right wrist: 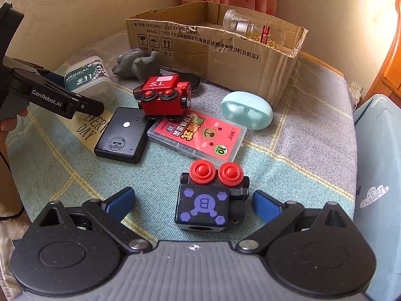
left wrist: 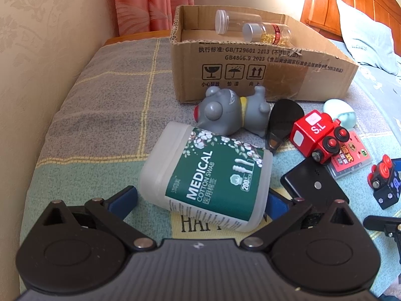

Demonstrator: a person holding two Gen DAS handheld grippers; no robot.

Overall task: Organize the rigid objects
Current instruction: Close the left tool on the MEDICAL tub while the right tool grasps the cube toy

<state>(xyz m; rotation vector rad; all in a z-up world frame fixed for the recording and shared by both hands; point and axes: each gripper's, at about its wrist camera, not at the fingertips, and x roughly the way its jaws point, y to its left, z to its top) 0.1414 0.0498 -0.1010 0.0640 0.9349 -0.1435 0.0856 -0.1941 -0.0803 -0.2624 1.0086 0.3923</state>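
My left gripper is open around a white cotton swab box with a green label, lying on the bed between the blue pads without clear contact. It also shows in the right wrist view. My right gripper is open around a black toy train car with red wheels, lying on its side; the pads stand apart from it. A cardboard box at the back holds two clear vials. A red toy train car, a grey toy animal and other items lie between.
A black flat device, a pink card case, a mint egg-shaped case and a black oval item lie on the checked blanket. A wall runs along the left. A pillow lies at the right.
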